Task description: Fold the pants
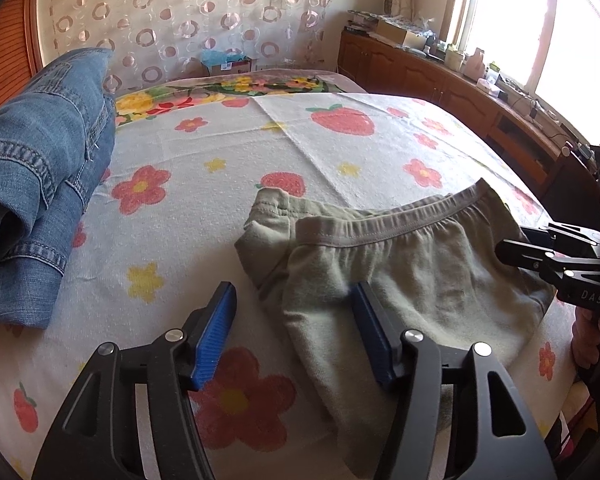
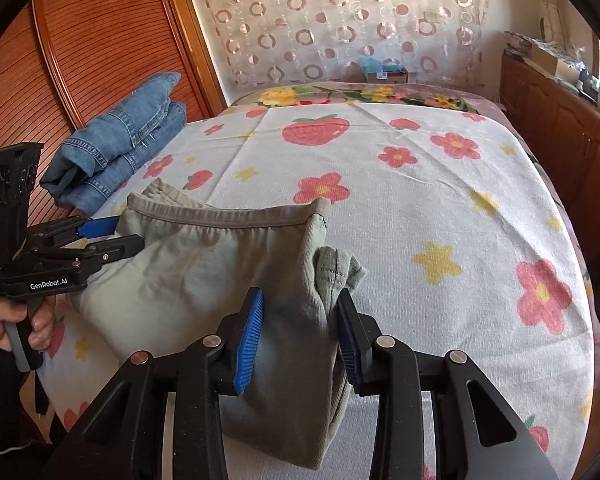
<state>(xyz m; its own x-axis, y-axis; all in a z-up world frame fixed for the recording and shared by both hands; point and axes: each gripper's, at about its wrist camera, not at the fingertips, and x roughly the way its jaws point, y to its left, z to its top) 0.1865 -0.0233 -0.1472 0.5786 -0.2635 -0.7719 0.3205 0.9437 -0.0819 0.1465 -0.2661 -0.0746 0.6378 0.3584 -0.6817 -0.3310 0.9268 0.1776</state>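
Pants [image 2: 204, 264], grey-green, apparently folded.

The left gripper [image 1: 294, 332] points downward with its jaws standing apart, pads clamping nothing. The right gripper [image 2: 300, 334] also tilts down, jaws narrower, pads pressed on cloth bunched between them. A hand [image 2: 16, 326] wraps the left gripper's handle.

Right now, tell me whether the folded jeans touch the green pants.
Apart. The left wrist view shows bare floral cover between the jeans and the green pants.
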